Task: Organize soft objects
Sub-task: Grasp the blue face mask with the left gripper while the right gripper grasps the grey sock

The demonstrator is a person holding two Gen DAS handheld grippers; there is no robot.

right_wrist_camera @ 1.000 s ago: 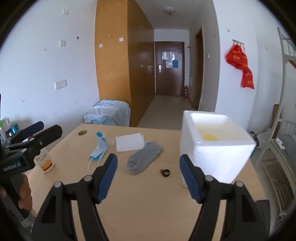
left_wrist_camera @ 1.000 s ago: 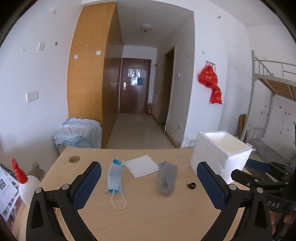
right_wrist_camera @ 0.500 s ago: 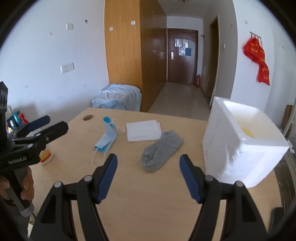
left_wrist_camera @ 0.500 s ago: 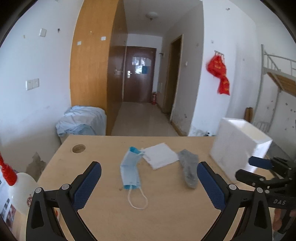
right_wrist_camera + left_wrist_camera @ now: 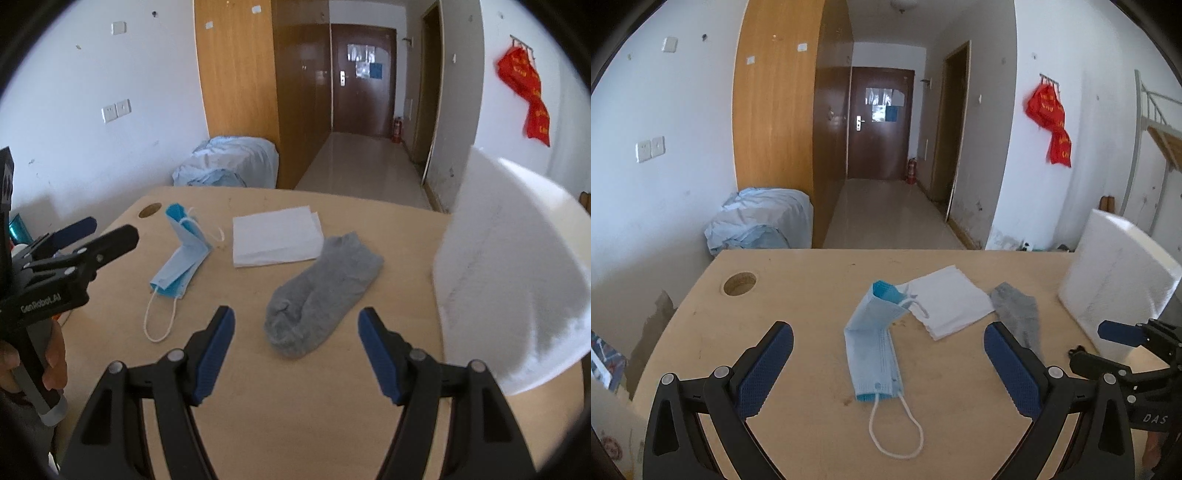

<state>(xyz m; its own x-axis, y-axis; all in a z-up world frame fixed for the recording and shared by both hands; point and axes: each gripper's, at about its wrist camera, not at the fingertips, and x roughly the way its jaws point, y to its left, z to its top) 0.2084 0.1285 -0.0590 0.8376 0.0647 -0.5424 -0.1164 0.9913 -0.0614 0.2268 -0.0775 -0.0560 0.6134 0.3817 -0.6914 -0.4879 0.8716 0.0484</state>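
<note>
Three soft things lie on the pale wooden table (image 5: 798, 369), and none of them is picked up yet. On the left is a light blue pleated face mask (image 5: 873, 350) with white elastic ear loops, bent in the middle, one loop lying toward the near edge. Just right of it, touching its far end, is a flat white folded cloth or tissue stack (image 5: 947, 301). Further right lies a grey knitted ankle sock (image 5: 321, 288), a little crumpled at the toe, its cuff close to the white stack. At the right side of the table stands a white foam box (image 5: 517, 266), open at the top; I judge it is the place for the soft things.

The left gripper (image 5: 888, 363) hangs above the mask with its blue ribbed pads wide apart and nothing between them. The right gripper (image 5: 295, 332) is above the near end of the sock, its fingers also apart and empty.

All three things look very light and limp, so they will hang and fold when lifted. The mask is thin; it is better to pinch the pleated body than the loop, which can slip. The sock is thicker and grips well, so the middle is a good place to hold. The white stack may separate into layers if only the top edge is taken.
</note>
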